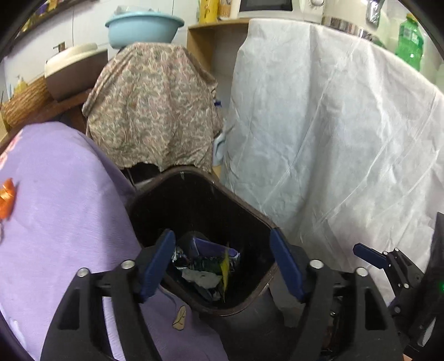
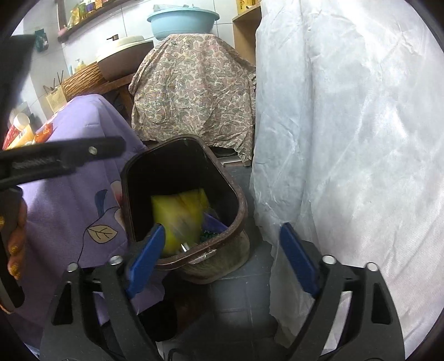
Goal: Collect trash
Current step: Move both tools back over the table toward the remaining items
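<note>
While both grippers, left (image 1: 222,263) and right (image 2: 222,257), hang with jaws open and empty above the bin (image 2: 238,194), wrappers (image 1: 205,263) lie inside, squeezed between purple cloth (image 2: 83,200) and white sheet (image 2: 347,138)

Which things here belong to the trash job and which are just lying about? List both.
Job:
- bin
- yellow wrapper dropping into the bin
- wrappers in the bin
- orange wrapper on the purple cloth
- left tool, open
- right tool, open

Lying about:
- blue basin
- paisley cloth
- white sheet
- green bottle
- basket
</note>
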`<state>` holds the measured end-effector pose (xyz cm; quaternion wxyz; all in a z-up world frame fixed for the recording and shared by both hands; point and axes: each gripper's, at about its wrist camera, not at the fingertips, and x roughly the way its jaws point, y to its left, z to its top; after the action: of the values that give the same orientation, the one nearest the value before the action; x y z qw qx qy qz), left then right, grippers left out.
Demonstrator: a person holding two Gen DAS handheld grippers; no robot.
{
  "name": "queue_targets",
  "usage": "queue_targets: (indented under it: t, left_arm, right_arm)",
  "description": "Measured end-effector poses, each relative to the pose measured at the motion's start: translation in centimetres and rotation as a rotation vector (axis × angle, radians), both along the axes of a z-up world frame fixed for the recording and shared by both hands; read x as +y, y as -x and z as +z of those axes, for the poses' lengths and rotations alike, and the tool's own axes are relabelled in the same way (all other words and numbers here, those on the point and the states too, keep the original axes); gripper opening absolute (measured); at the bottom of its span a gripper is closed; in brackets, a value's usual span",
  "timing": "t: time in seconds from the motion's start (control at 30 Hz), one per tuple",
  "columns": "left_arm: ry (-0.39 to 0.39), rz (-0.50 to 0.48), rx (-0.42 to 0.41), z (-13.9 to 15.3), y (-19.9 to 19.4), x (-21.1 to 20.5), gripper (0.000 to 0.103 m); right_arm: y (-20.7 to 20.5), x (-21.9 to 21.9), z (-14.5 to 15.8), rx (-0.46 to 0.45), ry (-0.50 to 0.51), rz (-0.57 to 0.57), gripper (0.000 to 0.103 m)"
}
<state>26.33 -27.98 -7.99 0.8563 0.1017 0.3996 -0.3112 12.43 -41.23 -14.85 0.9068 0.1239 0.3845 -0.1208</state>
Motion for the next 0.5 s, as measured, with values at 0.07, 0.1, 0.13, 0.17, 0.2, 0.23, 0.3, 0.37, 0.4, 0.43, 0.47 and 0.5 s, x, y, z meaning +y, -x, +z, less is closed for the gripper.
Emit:
queue_targets:
  t: [0.07, 0.1, 0.13, 0.17, 0.2, 0.23, 0.3, 0.37, 0.4, 0.43, 0.47, 0.5]
  left_arm:
    - [0.013, -0.004, -0.026, 0.9, 0.5, 0.6, 0.082]
    - [0.021, -0.006, -0.046, 1.5, 1.0, 0.9, 0.085]
    - [0.025, -0.009, -0.061, 2.0, 1.4, 1.3, 0.089]
    - [0.030, -0.012, -0.073, 2.3, 1.8, 1.6, 0.091]
    - [0.034, -0.018, -0.089, 2.8, 2.2, 2.0, 0.094]
    - [0.037, -0.021, -0.104, 3.2, 2.6, 2.4, 0.096]
    - [0.048, -0.019, -0.131, 4.0, 3.3, 3.6, 0.097]
    - [0.067, -0.011, -0.148, 4.7, 3.8, 4.7, 0.097]
    - [0.082, -0.006, -0.158, 5.1, 4.0, 5.5, 0.097]
    - [0.092, 0.001, -0.167, 5.5, 4.2, 6.3, 0.097]
    - [0.098, 0.010, -0.175, 5.8, 4.2, 6.9, 0.097]
    - [0.103, 0.024, -0.182, 6.1, 4.3, 7.8, 0.097]
  right_arm:
    - [-0.1, 0.0, 0.3, -0.004, 0.001, -0.005, 0.090]
    - [-0.1, 0.1, 0.4, -0.003, -0.002, -0.006, 0.090]
    - [-0.2, 0.1, 0.5, -0.002, -0.007, -0.007, 0.090]
    - [-0.3, 0.1, 0.6, 0.000, -0.011, -0.006, 0.090]
    - [-0.4, 0.2, 0.7, 0.000, -0.018, -0.005, 0.090]
    - [-0.5, 0.3, 0.8, -0.001, -0.027, -0.002, 0.090]
    - [-0.8, 0.6, 1.0, -0.004, -0.044, 0.007, 0.090]
    - [-1.0, 0.9, 1.4, -0.016, -0.059, 0.018, 0.090]
    - [-1.0, 1.2, 1.6, -0.026, -0.061, 0.024, 0.090]
    - [-1.1, 1.6, 1.9, -0.039, -0.056, 0.037, 0.090]
    - [-1.1, 1.9, 2.2, -0.047, -0.050, 0.046, 0.090]
    - [-1.3, 2.5, 2.7, -0.058, -0.036, 0.063, 0.091]
